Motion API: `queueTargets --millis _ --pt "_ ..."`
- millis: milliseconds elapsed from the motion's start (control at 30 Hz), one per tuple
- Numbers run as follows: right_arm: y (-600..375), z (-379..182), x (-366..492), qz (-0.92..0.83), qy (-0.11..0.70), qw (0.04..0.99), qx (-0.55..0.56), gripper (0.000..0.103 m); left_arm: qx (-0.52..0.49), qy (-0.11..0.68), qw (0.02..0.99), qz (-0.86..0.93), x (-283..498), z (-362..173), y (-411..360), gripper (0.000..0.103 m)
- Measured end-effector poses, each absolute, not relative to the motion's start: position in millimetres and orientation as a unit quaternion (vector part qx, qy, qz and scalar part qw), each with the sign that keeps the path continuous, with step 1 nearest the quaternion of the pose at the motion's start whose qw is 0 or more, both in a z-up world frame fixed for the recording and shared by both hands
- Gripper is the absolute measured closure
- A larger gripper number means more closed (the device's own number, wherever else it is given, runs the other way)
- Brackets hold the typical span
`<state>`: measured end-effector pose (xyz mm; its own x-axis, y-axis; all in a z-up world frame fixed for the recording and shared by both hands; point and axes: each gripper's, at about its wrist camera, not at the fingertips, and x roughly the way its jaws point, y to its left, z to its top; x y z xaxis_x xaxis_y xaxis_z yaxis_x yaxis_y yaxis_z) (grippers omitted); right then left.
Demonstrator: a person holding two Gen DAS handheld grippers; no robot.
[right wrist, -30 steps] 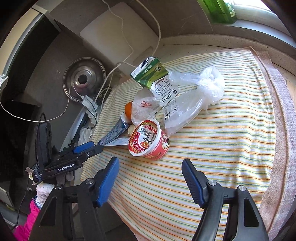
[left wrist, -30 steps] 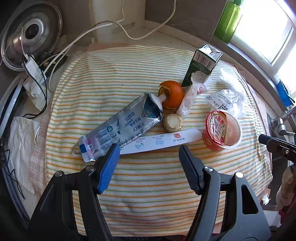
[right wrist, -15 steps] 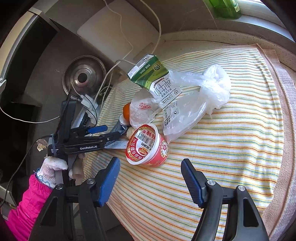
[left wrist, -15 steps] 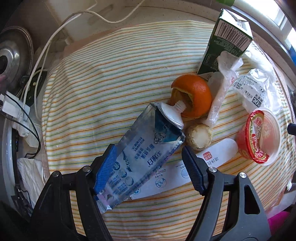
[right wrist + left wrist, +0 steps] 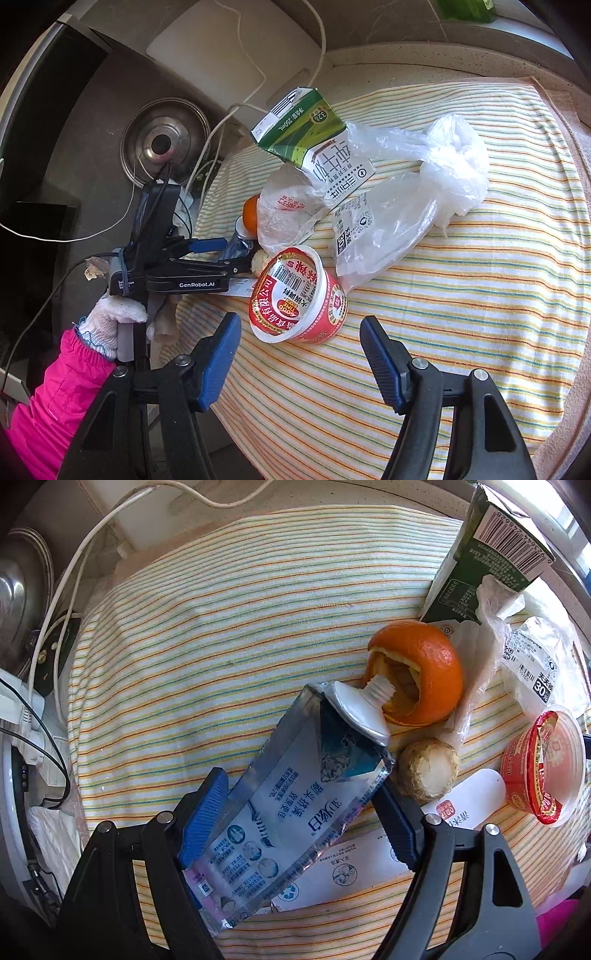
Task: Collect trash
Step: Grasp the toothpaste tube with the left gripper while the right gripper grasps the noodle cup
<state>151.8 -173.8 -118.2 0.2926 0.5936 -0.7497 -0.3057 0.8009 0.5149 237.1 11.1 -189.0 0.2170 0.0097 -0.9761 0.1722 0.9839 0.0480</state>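
Note:
A flattened silver-blue toothpaste tube [image 5: 295, 805] lies on the striped cloth [image 5: 221, 646], its nozzle poking into an orange peel [image 5: 424, 675]. My left gripper [image 5: 299, 816] points down over the tube with a blue finger on each side; its jaws are opening and do not clamp it. A red instant-food cup [image 5: 299, 295] lies on its side just ahead of my right gripper [image 5: 299, 350], whose jaws are closing but stand apart from the cup. From the right wrist view the left gripper [image 5: 236, 254] is held by a gloved hand [image 5: 110, 314].
A green milk carton [image 5: 314, 136], crumpled clear plastic bags [image 5: 424, 192], a white flat wrapper [image 5: 369, 864] and a beige round lump [image 5: 428, 771] crowd the cloth. A steel lid [image 5: 162, 140], white cables [image 5: 74, 572] and a power strip [image 5: 22, 709] sit off its left edge.
My left gripper came down and forward until the toothpaste tube lay between its fingers, and its jaws widened. The right gripper edged closer to the red cup.

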Motion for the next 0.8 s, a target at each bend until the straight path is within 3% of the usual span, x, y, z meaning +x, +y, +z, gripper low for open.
queueTargets --millis 300,400,567,800 --pt "-165 -136 165 0.278 0.546 0.776 0.148 0.059 0.061 0.620 0.780 -0.061 242 -184 33 0.032" --pt "-165 -140 164 0.279 0.549 0.773 0.151 0.059 0.078 0.620 0.778 -0.060 249 -186 32 0.021" --pt "-163 -139 162 0.281 0.551 0.772 0.147 0.060 0.044 0.622 0.779 -0.065 260 -188 42 0.019" --pt "-164 -142 167 0.278 0.554 0.769 0.156 0.065 -0.001 0.612 0.789 -0.052 262 -184 65 0.033"
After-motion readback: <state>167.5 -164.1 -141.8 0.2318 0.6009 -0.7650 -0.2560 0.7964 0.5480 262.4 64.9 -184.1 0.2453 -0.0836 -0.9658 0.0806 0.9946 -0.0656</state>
